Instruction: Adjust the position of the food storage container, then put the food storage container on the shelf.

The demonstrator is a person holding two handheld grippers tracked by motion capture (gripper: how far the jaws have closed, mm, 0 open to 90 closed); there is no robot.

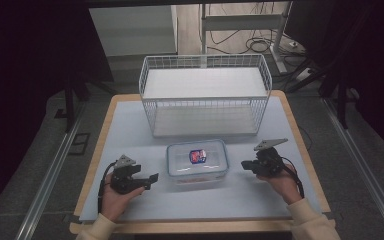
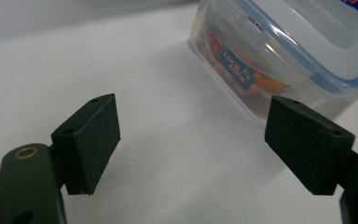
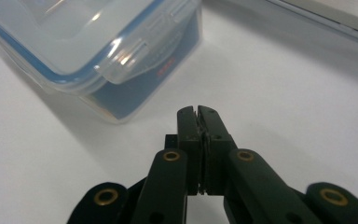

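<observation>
A clear plastic food container [image 1: 197, 160] with a blue-sealed lid and a red-and-blue label sits at the table's front middle. My left gripper [image 1: 152, 181] lies just left of it, open, with nothing between its fingers. In the left gripper view the container [image 2: 284, 51] stands ahead and to the right of the spread jaws, left gripper [image 2: 191, 144]. My right gripper [image 1: 246, 165] rests just right of the container, shut on nothing. In the right gripper view the container's corner and a lid latch [image 3: 121, 60] lie ahead to the left of the right gripper [image 3: 197, 112].
A white wire basket [image 1: 205, 95] stands behind the container at the table's back middle. The pale blue table top [image 1: 130, 125] has wooden edges. Cables and a metal stand leg [image 1: 275, 45] lie on the floor beyond the table.
</observation>
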